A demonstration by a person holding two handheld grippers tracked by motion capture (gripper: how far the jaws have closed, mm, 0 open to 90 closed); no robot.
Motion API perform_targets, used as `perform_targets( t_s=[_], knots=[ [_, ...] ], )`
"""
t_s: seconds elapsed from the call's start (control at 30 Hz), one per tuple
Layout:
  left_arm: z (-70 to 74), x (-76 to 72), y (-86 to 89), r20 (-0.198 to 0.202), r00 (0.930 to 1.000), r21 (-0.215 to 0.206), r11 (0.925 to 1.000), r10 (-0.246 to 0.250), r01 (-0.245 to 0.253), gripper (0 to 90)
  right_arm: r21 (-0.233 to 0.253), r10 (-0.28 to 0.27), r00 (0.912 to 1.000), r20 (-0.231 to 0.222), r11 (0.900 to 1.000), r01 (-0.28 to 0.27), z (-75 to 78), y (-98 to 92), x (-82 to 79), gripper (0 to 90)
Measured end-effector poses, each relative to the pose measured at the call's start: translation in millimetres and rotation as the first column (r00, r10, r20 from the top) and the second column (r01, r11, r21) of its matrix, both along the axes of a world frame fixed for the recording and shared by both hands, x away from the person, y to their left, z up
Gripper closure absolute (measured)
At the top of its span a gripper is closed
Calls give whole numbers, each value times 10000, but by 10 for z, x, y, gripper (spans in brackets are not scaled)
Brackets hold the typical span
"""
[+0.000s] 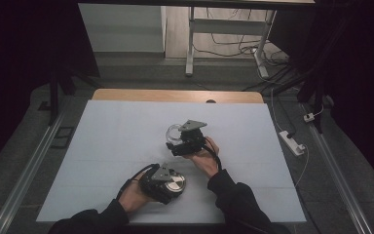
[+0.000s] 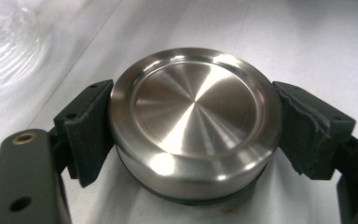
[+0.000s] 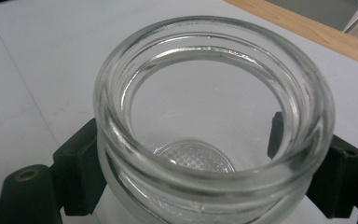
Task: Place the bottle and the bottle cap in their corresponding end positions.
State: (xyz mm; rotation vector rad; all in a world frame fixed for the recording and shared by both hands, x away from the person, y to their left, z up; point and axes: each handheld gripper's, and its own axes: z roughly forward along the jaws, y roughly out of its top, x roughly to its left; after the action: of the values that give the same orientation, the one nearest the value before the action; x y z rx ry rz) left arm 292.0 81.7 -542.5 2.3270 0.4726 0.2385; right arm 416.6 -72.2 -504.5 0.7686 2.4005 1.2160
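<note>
Left gripper [image 2: 193, 126]: jaws clamped on the steel lid [image 2: 193, 121].
Right gripper [image 3: 212, 158]: jaws clamped around the open glass jar [image 3: 212, 107].
Table [image 1: 117, 131]: white sheet.

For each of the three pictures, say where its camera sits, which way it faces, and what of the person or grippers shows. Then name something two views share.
High view: above the person's side, facing forward and down on the table; forearms, hands and both grippers show.
Left gripper view: on the left gripper, looking along its jaws at the steel lid.
Right gripper view: on the right gripper, looking into the open glass jar between its jaws.
Shared: lid and jar appear from above too.
</note>
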Motion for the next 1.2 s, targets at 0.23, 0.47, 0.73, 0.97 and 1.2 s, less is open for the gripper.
perform_targets(
  t_s=[0.23,0.47,0.73,0.97,1.2],
  knots=[
    [-4,15,-11,-128,9999,121,9999,-7,8,186,42,-67,9999,-138,10000,68,-55,-15,19,146],
    [22,33,2,-386,9992,-131,9998,120,-125,123,280,172,9979,-626,9995,-154,-41,-31,49,78],
    [132,18,98,-703,9967,-933,9946,395,-460,68,380,405,9982,-432,9985,-389,62,-58,-10,7],
    [211,-11,214,-970,9931,-1358,9876,664,-793,50,571,446,9972,-595,9975,-412,130,-132,-56,6],
    [259,-57,322,-1136,9901,-1410,9852,819,-976,32,105,204,9991,-366,9997,-201,191,-179,-130,11]
  ],
)
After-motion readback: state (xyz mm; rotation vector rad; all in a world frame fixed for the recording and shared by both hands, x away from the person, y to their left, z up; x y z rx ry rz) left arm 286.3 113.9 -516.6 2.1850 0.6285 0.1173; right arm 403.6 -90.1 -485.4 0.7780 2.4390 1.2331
